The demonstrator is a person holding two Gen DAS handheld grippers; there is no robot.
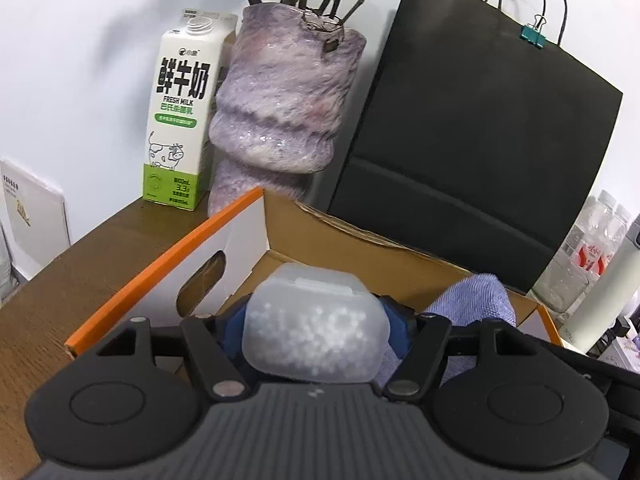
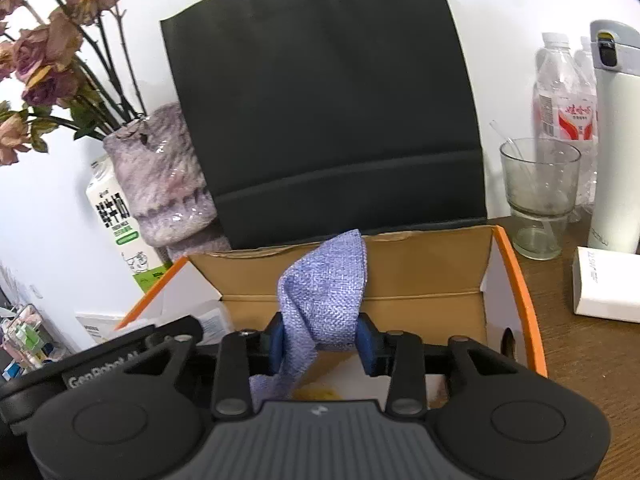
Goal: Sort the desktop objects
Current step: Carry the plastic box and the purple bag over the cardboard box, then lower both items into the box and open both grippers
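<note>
My left gripper [image 1: 316, 330] is shut on a translucent plastic box of small white beads [image 1: 316, 320], its blue pads [image 1: 230, 330] against both sides. It holds the box over the open cardboard box with orange edges [image 1: 160, 264]. My right gripper [image 2: 321, 342] hangs over the same cardboard box [image 2: 516, 280]. A purple woven cloth [image 2: 324, 292] stands bunched between its blue pads [image 2: 368, 344], which flank it without squeezing it. The purple cloth [image 1: 476, 300] also shows inside the box in the left wrist view.
Behind the cardboard box stand a black paper bag [image 2: 320, 100], a mottled purple vase [image 1: 280, 104] with dried roses [image 2: 48, 52] and a milk carton [image 1: 180, 120]. A glass [image 2: 538, 196], water bottles [image 2: 568, 92], a white flask [image 2: 616, 140] and a white packet [image 2: 606, 284] stand at the right on the wooden table [image 1: 80, 256].
</note>
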